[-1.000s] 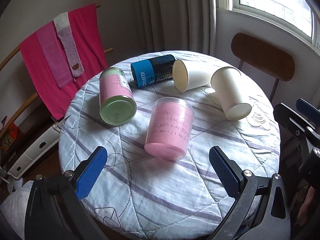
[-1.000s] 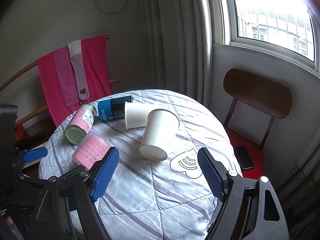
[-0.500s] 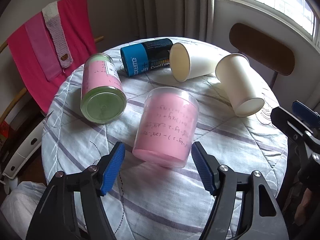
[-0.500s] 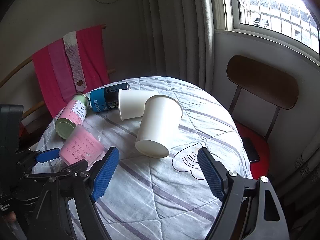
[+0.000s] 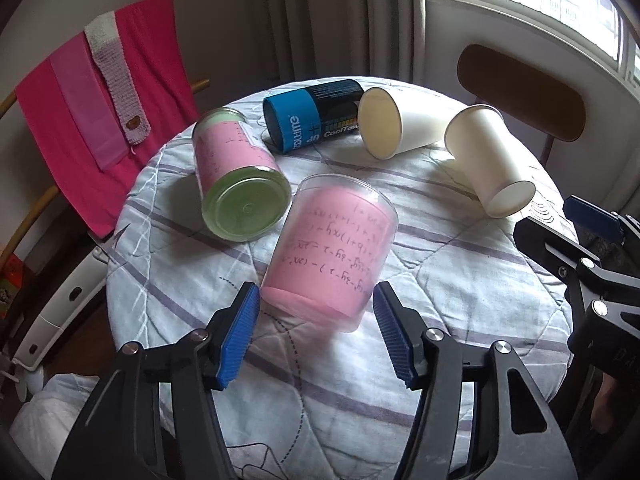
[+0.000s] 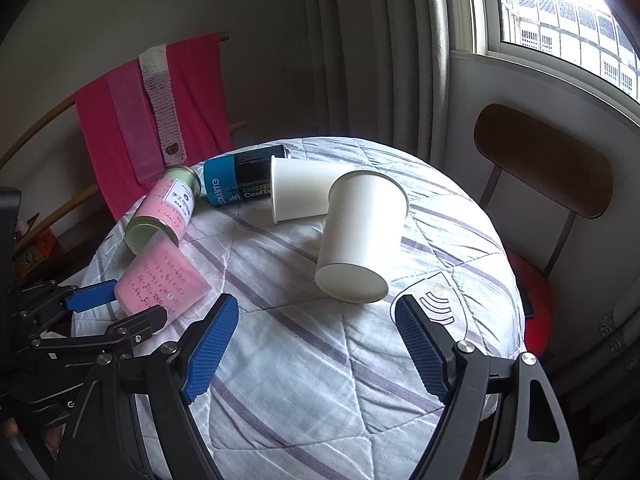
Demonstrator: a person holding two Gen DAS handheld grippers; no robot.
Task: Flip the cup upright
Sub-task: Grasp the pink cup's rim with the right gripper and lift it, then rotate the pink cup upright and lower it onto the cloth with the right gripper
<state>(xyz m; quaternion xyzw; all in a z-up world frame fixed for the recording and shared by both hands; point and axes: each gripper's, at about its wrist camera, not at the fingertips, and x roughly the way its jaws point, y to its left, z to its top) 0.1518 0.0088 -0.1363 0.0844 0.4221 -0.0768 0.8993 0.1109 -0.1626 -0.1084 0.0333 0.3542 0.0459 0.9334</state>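
A pink cup (image 5: 332,252) with handwriting lies tipped on the round table, base toward me; it also shows in the right wrist view (image 6: 162,284). My left gripper (image 5: 316,336) is open, its blue pads either side of the cup's base, not clamped. A white paper cup (image 6: 360,240) lies tilted, base toward my right gripper (image 6: 316,352), which is open and empty just short of it. That cup also shows in the left wrist view (image 5: 486,164). A second white paper cup (image 5: 394,128) lies on its side behind.
A green-lidded pink jar (image 5: 240,184) and a blue can (image 5: 308,116) lie on the quilted tablecloth (image 5: 460,280). A rack with pink cloths (image 5: 100,92) stands at the left. A wooden chair (image 6: 544,168) stands at the right by the window.
My left gripper has moved forward and narrowed, so its pads now flank the pink cup's base. My right gripper has moved closer to the tilted white cup.
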